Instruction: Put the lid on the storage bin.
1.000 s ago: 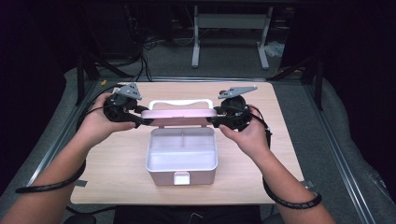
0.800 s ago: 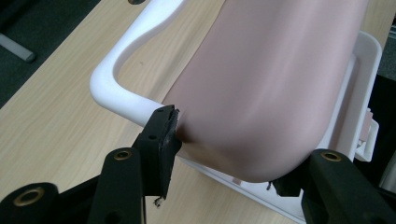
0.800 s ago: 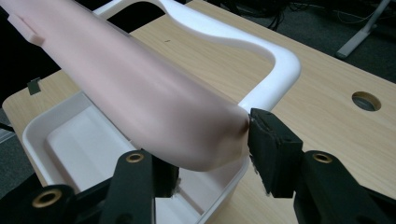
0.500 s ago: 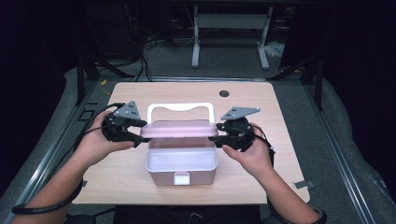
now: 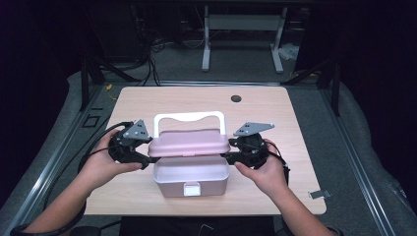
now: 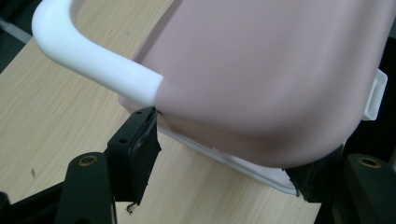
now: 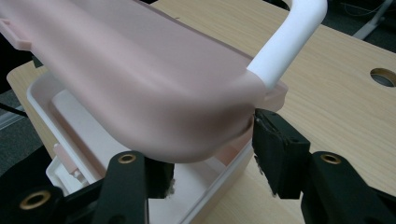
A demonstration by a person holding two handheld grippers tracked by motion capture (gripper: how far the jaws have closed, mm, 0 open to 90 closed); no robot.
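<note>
A pink lid (image 5: 189,142) with an upright white handle (image 5: 189,118) hangs tilted just above an open white box (image 5: 191,178) at the table's near middle. My left gripper (image 5: 150,157) is shut on the lid's left end and my right gripper (image 5: 227,157) on its right end. In the left gripper view the lid (image 6: 280,79) and handle (image 6: 93,56) sit between the jaws of the left gripper (image 6: 229,163). In the right gripper view the right gripper (image 7: 217,163) clamps the lid (image 7: 140,84) over the box's open inside (image 7: 70,121), with the handle (image 7: 289,42) above.
The wooden table (image 5: 295,123) has a round cable hole (image 5: 236,98) at its far right. A small metal clip (image 5: 318,194) lies by the right front corner. Dark floor, cables and a white stand (image 5: 241,34) lie beyond the far edge.
Both grippers have carried the lid toward the person and downward, from over the box's far edge to just above the box.
</note>
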